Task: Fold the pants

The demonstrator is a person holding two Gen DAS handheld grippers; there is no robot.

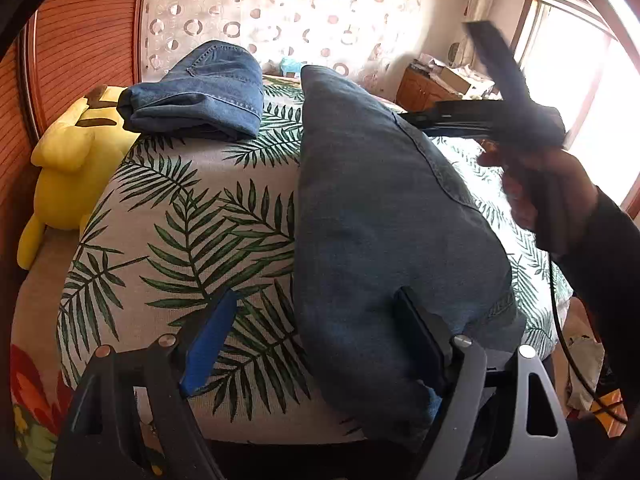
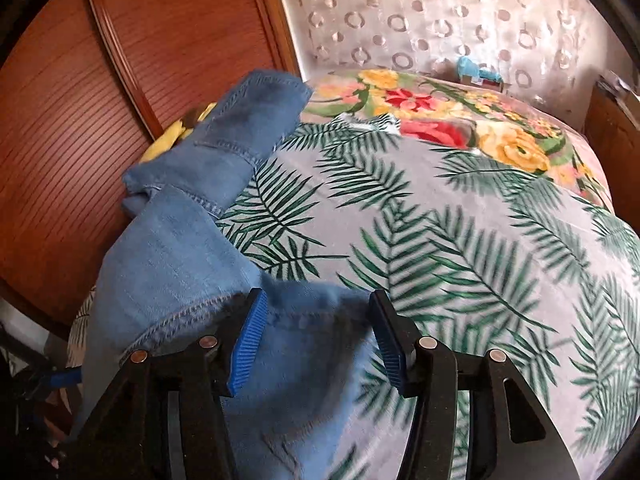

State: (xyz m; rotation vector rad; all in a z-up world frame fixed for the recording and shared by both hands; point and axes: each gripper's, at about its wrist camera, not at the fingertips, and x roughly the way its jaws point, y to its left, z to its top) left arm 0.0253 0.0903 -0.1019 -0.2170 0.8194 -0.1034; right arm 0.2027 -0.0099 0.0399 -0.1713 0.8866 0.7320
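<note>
Pants lay lengthwise on the bed, centre-right of the left view, near end overhanging the bed's edge, probably laid flat for the fold. Left tool stood wide at bottom centre, one finger over the cloth, gripping nothing. Right tool stood partly apart at bottom centre of its own view, denim between its pads, unclamped. Folded jeans parked upper left, clear of the work.

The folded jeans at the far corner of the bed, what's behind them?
Behind the folded jeans a yellow plush toy sticks out against the wooden closet door. The jeans cover part of the toy.
</note>
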